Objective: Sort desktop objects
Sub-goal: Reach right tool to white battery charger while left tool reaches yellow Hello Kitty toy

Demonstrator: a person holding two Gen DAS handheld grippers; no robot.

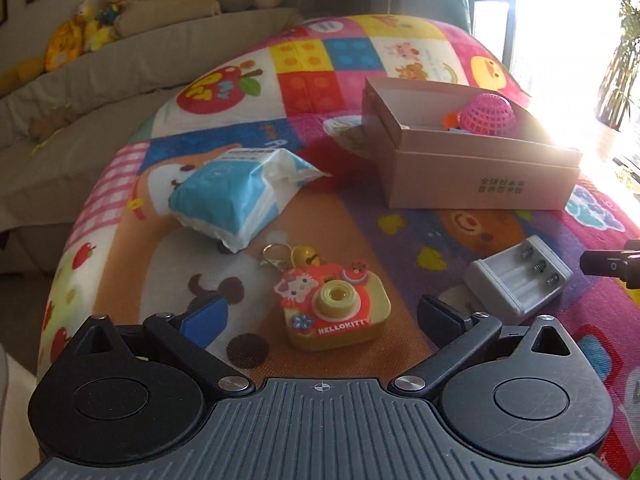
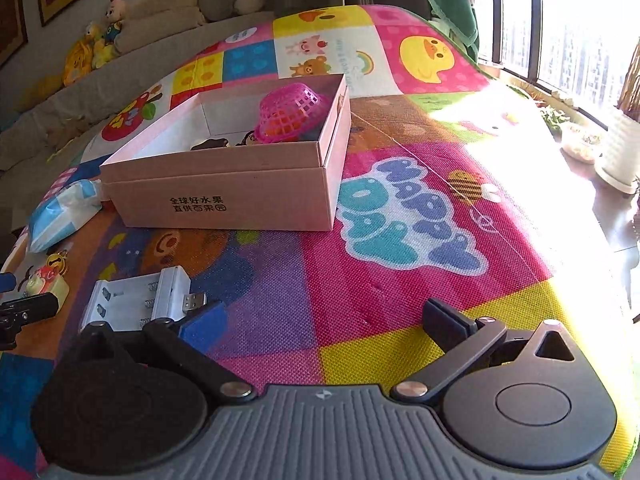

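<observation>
My left gripper (image 1: pixel 322 316) is open just above the colourful mat (image 1: pixel 352 220), and a Hello Kitty toy camera keychain (image 1: pixel 334 310) lies between its fingers, untouched by either one. A blue-and-white tissue pack (image 1: pixel 236 196) lies beyond it to the left. A grey battery charger (image 1: pixel 520 280) rests to the right. My right gripper (image 2: pixel 324 324) is open over bare mat with nothing between its fingers; the charger (image 2: pixel 136 300) sits just past its left finger. The cardboard box (image 2: pixel 220 200) holds an upturned pink basket (image 2: pixel 292 114) and small dark items.
The box (image 1: pixel 480 188) stands at the back right in the left wrist view. A sofa (image 1: pixel 120 60) with plush toys runs behind the mat's left edge. Potted plants (image 2: pixel 616 152) and a bright window lie off the right edge. Part of the other gripper (image 1: pixel 612 266) pokes in.
</observation>
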